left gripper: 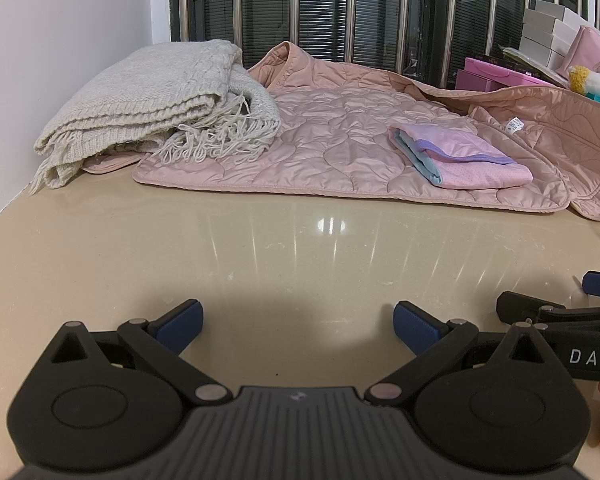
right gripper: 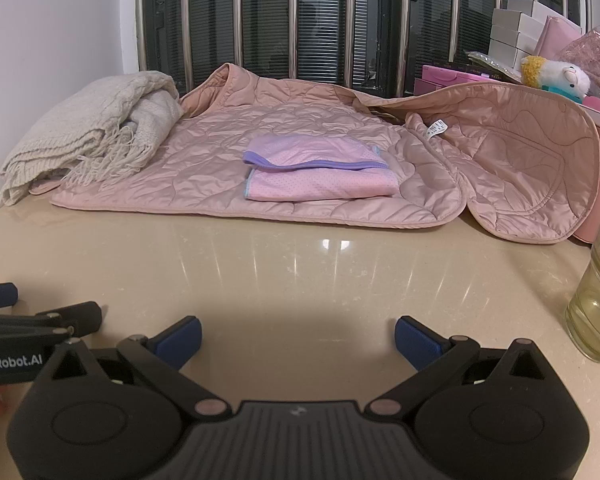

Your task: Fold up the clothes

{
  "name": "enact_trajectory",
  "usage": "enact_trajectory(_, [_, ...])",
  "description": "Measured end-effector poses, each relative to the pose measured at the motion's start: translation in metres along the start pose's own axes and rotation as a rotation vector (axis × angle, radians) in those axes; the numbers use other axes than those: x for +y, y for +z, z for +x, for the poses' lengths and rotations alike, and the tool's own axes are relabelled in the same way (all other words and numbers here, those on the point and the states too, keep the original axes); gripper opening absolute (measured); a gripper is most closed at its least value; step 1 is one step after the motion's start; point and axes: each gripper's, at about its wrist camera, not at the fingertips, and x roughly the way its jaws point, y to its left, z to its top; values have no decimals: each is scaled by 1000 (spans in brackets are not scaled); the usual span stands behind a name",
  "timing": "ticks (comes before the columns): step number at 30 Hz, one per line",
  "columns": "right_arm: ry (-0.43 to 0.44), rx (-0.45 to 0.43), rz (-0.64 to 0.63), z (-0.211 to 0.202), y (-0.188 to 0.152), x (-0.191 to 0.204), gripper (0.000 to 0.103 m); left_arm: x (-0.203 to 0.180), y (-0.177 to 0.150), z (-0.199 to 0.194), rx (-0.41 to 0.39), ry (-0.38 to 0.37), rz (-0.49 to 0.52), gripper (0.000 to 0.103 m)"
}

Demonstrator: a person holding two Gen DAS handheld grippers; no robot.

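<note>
Low in each frame, the left tool (left gripper: 296, 326) and right tool (right gripper: 298, 336) gape wide and empty over the bare bench (left gripper: 260, 248). Beyond, mid-frame, the pink quilted jacket (right gripper: 300, 128) lies spread, long axis left-right, probably nearer the right tool; a folded pink cloth (right gripper: 320, 172) rests on it.
</note>
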Motion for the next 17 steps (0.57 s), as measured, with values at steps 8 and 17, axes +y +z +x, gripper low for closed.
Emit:
enact_trajectory(8, [1,0,1,0,0,0,103,0,0,0,0,1,-1,102])
enact_trajectory(17, [4,0,-2,0,0,-1,103,0,0,0,0,1,0,102])
